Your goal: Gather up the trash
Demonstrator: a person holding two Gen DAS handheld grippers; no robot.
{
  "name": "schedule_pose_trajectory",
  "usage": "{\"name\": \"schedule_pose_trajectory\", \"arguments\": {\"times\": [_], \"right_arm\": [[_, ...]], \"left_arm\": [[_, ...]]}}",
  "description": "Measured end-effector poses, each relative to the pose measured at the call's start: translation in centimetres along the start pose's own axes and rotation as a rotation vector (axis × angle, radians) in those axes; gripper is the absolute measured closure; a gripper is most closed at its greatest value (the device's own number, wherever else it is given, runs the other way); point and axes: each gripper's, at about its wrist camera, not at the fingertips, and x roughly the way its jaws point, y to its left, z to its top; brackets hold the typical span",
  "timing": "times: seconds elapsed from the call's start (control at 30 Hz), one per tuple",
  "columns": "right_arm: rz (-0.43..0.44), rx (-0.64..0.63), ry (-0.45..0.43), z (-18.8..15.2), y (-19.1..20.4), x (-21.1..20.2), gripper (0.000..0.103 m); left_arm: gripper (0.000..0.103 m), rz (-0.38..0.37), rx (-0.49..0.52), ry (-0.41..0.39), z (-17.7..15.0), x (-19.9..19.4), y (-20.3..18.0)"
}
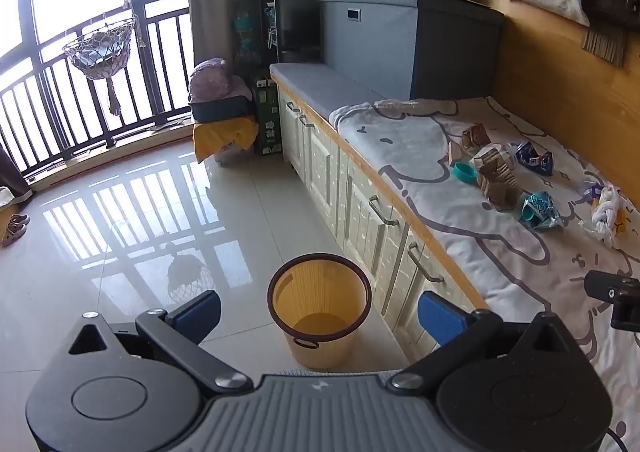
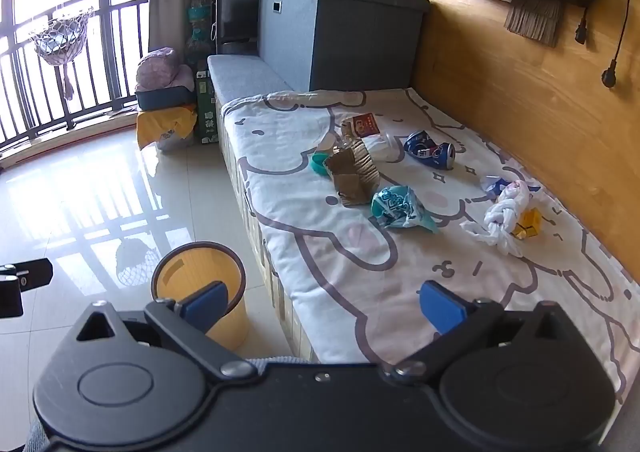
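Trash lies on the cartoon-print blanket of a bench: a torn cardboard piece, a teal wrapper, a crushed blue can, a knotted white plastic bag, a small yellow box, a teal lid and a red packet. An empty yellow bin stands on the floor beside the bench. My left gripper is open above the bin. My right gripper is open over the bench's front edge, well short of the trash. The bin also shows in the right wrist view.
A grey storage box stands at the bench's far end with a black tub and a carton on it. The wooden wall runs along the right. The glossy tiled floor leads to a railed window. White cabinet doors front the bench.
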Motion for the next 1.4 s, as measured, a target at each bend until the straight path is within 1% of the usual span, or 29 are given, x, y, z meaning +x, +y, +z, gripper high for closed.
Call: {"name": "schedule_pose_trajectory", "arguments": {"times": [1.4], "right_arm": [[-0.001, -0.001, 0.001, 0.06, 0.02, -0.02, 0.0]], "left_arm": [[0.0, 0.002, 0.003, 0.013, 0.01, 0.02, -0.01]]}}
